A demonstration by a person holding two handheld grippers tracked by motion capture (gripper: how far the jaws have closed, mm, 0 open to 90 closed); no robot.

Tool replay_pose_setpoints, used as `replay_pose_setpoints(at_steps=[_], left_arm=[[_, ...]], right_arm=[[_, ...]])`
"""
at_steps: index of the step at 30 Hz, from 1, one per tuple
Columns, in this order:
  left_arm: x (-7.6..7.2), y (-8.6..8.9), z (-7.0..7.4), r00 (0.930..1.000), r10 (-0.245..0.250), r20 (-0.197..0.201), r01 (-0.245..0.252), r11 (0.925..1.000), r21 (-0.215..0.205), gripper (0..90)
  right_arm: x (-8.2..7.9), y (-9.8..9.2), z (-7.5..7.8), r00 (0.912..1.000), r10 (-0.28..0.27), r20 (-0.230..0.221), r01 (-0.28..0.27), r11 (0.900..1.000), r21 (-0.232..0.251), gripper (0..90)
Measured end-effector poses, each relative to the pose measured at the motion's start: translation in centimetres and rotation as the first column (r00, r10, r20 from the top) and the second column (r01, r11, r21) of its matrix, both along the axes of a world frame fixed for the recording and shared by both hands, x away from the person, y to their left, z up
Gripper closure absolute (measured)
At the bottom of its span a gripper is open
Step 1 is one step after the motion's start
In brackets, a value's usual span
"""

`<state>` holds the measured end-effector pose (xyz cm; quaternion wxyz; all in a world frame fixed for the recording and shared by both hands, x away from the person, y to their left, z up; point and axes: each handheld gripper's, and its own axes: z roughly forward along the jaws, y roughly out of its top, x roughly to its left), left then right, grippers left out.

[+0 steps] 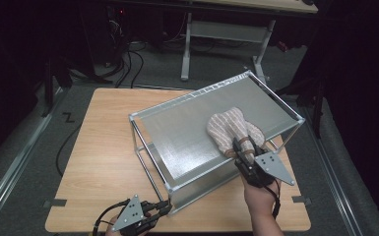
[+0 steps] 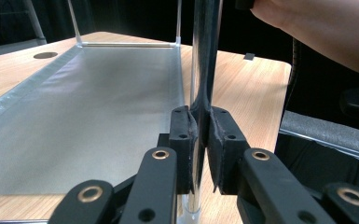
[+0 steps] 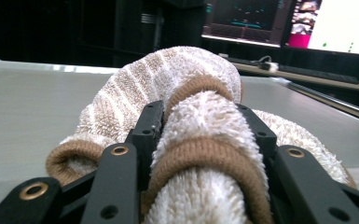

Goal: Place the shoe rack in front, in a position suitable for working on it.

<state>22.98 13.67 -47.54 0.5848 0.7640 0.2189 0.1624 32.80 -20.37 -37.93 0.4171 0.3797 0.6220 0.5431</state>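
- Across the middle of the high view, a metal-framed shelf rack (image 1: 187,130) with a grey top sheet stands on a wooden table (image 1: 103,162), tilted diagonally from lower left to upper right.
- At the bottom left of that frame, the left gripper (image 1: 161,208) has its jaws pressed together on the rack's near corner post (image 1: 169,196).
- From the left gripper view, that upright post (image 2: 204,70) rises up the centre of the picture, pinched between two black pads, with the lower grey shelf (image 2: 88,112) stretching away to the left. This grip seems to be steadying the rack.
- Right of centre in the high view, the right gripper (image 1: 241,150) reaches over the rack's front edge, clamped on a bunched beige-and-white striped towel (image 1: 231,129) that lies on the top sheet.
- Seen from the right gripper view, the towel (image 3: 186,93) bulges up the centre of the frame. Its thick brown-edged roll sits between the jaws, which are held partway apart by the cloth. The far part of the towel rests on the grey surface.
- Judging the work as wiping the top shelf, it looks to be underway. The towel sits in the right half of the sheet, near the front edge.
- No dirt or streaks are clear enough to tell which parts are finished. The left half of the sheet and the far strip likely remain to be covered.
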Motion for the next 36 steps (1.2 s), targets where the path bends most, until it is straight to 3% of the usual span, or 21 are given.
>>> replay_pose_setpoints(at_steps=[9, 18, 19, 20, 23, 31, 32, 33, 36], left_arm=[[-0.3, 0.3, 0.1, 1.0, -0.005, 0.007, 0.005, 0.9999, 0.014, 80.6], [-0.7, 0.7, 0.1, 0.9999, 0.002, 0.013, -0.002, 0.9998, 0.017, 80.6], [-0.9, 0.6, 0.0, 0.9999, 0.01, -0.003, -0.01, 0.9999, -0.013, 80.6], [-0.8, 0.9, 0.1, 0.9999, 0.006, 0.015, -0.006, 0.9998, 0.018, 80.6], [-1.0, 1.1, 0.1, 0.9999, 0.01, 0.012, -0.01, 0.9998, 0.019, 80.6], [-1.3, 1.4, 0.0, 0.9997, 0.019, 0.015, -0.019, 0.9997, 0.016, 80.6], [-1.4, 1.3, 0.0, 0.9997, 0.025, 0.003, -0.025, 0.9997, -0.004, 80.6], [-1.3, 1.5, 0.0, 0.9996, 0.022, 0.017, -0.022, 0.9996, 0.018, 80.6], [-1.5, 1.5, 0.0, 0.9995, 0.03, 0.007, -0.03, 0.9996, 0.003, 80.6]], right_arm=[[2.1, -3.2, 0.1, 0.9965, -0.082, -0.015, 0.083, 0.997, 0.011, 58.7], [4.1, -6.7, 0.3, 0.9849, -0.171, -0.027, 0.171, 0.985, 0.003, 58.6], [4.3, -7.1, 0.3, 0.9835, -0.179, -0.027, 0.179, 0.984, 0.002, 58.6], [4.5, -7.5, 0.4, 0.9816, -0.188, -0.031, 0.188, 0.982, 0.003, 58.6], [5.0, -8.7, 0.4, 0.9767, -0.212, -0.03, 0.212, 0.977, -0.003, 58.5], [5.6, -10.8, 0.5, 0.9658, -0.257, -0.034, 0.257, 0.966, 0.009, 58.4], [5.7, -11.0, 0.5, 0.9651, -0.259, -0.037, 0.26, 0.966, 0.013, 58.4], [5.7, -11.0, 0.5, 0.9645, -0.261, -0.038, 0.262, 0.965, 0.015, 58.4], [5.8, -11.0, 0.4, 0.9648, -0.26, -0.037, 0.261, 0.965, 0.022, 58.6]])
